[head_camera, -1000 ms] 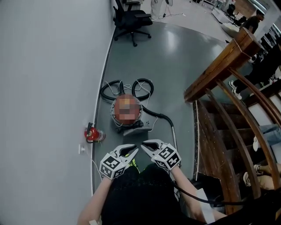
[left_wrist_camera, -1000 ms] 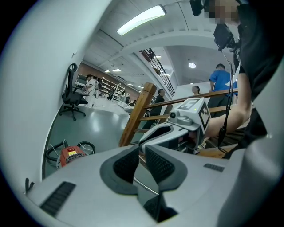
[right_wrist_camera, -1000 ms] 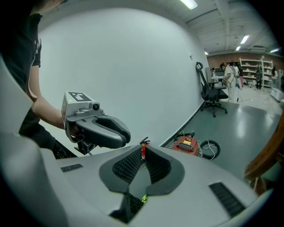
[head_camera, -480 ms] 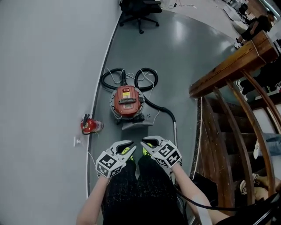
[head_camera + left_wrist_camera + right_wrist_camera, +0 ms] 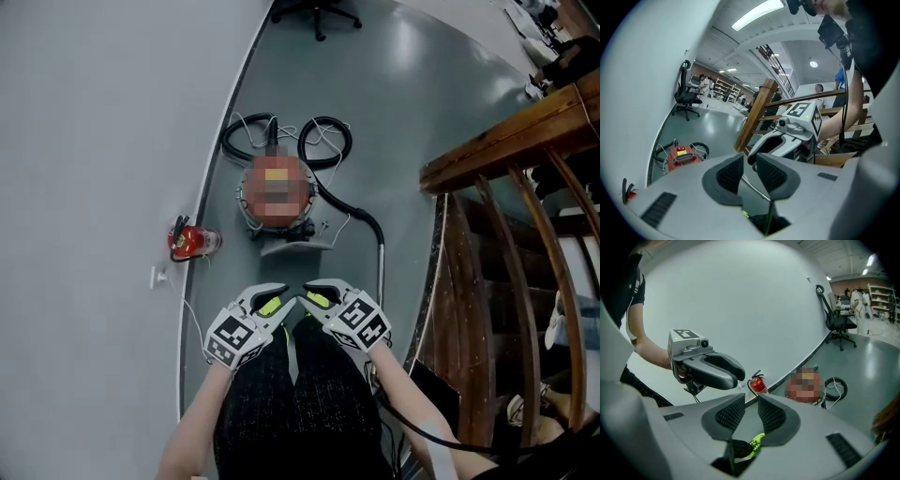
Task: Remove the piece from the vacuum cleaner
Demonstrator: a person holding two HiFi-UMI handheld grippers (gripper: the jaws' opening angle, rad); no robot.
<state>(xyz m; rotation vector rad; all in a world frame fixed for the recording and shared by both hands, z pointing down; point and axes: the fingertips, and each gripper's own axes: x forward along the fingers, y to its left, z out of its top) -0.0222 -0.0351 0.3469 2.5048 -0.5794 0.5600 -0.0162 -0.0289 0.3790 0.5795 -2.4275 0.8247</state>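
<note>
So the vacuum cleaner (image 5: 683, 157) sits on the floor by the wall, well ahead. That's probably why the left gripper (image 5: 750, 161) and right gripper (image 5: 751, 401) hang low, side by side. Both sets of fingers have just been opening to a narrow gap with nothing between them, prepping I'd guess.

Lighting bright and even, supplied by ceiling strip lights (image 5: 757, 14) visible in the left gripper view. Glossy floor (image 5: 412, 122) carries a pale glare patch in the head view; shadows faint. Both gripper views bend strongly at the edges, with dark corners. Vacuum cleaner (image 5: 680, 157) renders sharp; nearest foreground soft.
</note>
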